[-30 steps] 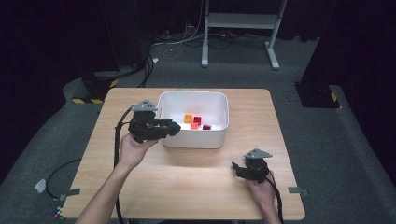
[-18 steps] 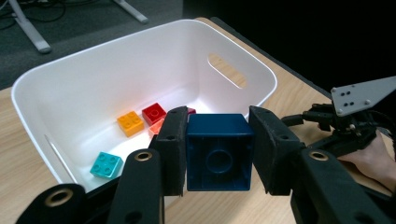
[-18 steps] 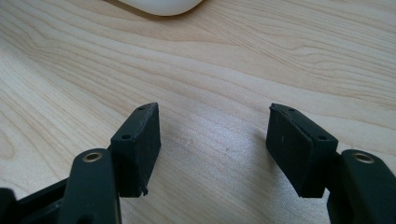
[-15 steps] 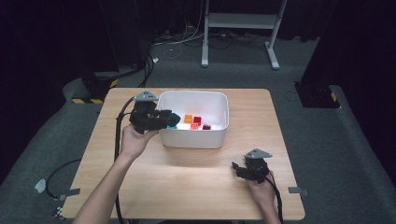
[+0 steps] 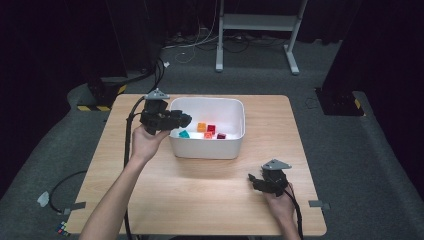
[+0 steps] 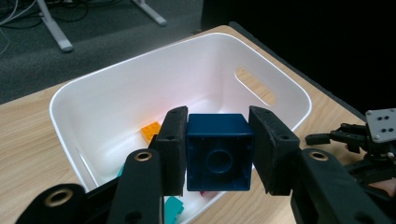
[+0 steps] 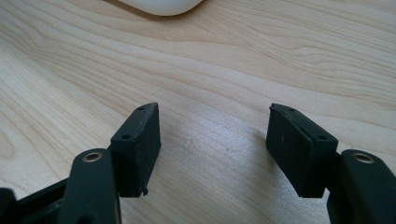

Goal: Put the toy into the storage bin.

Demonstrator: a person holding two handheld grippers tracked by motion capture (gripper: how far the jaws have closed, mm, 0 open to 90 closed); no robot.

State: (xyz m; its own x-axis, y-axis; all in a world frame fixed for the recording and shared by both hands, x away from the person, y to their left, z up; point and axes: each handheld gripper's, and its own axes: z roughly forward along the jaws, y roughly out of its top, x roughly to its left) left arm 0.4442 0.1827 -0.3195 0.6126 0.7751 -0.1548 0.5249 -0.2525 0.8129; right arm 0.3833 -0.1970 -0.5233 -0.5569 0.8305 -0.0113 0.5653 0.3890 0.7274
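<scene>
Blue block point(image 6: 218, 151), one in number, sits clamped between the two pads of the left tool point(image 6: 218, 154), hollow underside toward the camera, held above the near left rim of the single white bin point(image 5: 207, 149). In the high view the left tool point(image 5: 181, 120) hangs over that bin's left edge. Inside the bin lie five loose blocks: one teal point(image 5: 184, 134), one orange point(image 5: 201, 127), one orange-red point(image 5: 208, 135), one red point(image 5: 211, 129) and one dark red point(image 5: 221, 136). The bin stands on the far middle of the wooden counter point(image 5: 210, 200). Further right, near the counter's front edge, the right tool point(image 5: 254, 180) rests low with its jaws spread wide and nothing between them, bare wood beneath point(image 7: 212, 154).
</scene>
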